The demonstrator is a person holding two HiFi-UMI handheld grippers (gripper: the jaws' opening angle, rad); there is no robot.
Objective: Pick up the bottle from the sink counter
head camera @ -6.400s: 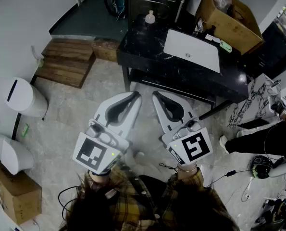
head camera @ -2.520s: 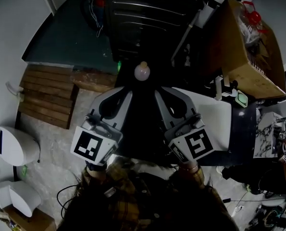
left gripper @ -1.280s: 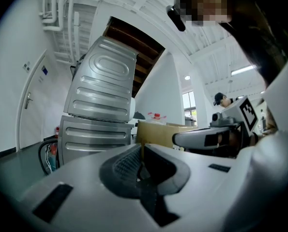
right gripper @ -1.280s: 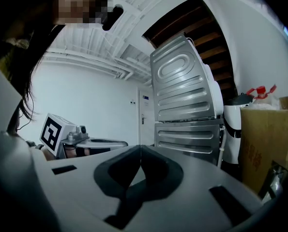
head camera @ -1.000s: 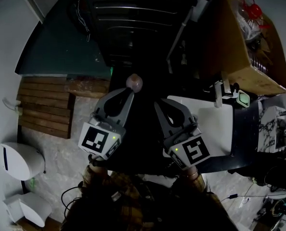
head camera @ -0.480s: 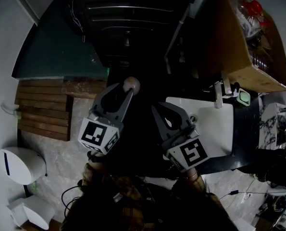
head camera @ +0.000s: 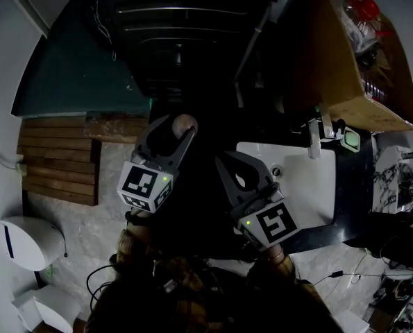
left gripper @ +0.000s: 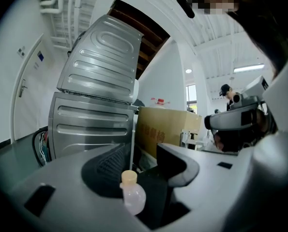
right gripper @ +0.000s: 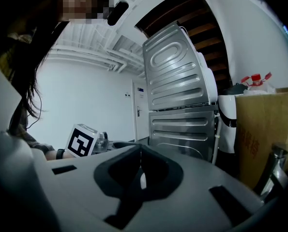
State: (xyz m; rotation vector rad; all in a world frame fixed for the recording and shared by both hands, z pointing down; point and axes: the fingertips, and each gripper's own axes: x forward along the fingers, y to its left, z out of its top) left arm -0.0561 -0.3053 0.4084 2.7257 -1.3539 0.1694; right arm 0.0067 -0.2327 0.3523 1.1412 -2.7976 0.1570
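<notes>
Left gripper is wide open, jaws well apart. Standing right between them is the small translucent pinkish plastic bottle with its tan cap. It's upright, long axis vertical, tucked close to the jaw on the left with a clear gap on the other side. Nothing clamped yet!

Right gripper has its jaws pressed together, holding nothing, and from overhead it sits at about 4 o'clock from the bottle, well out of play. So the left is plainly the nearer one, with the bottle dead ahead at its 12 o'clock.

Underneath is the dark black counter surface, with the white rectangular sink off at 3 o'clock. I'd say a straight squeeze on the body below the cap comes next, though the nearer jaw may nudge the bottle sideways first.
</notes>
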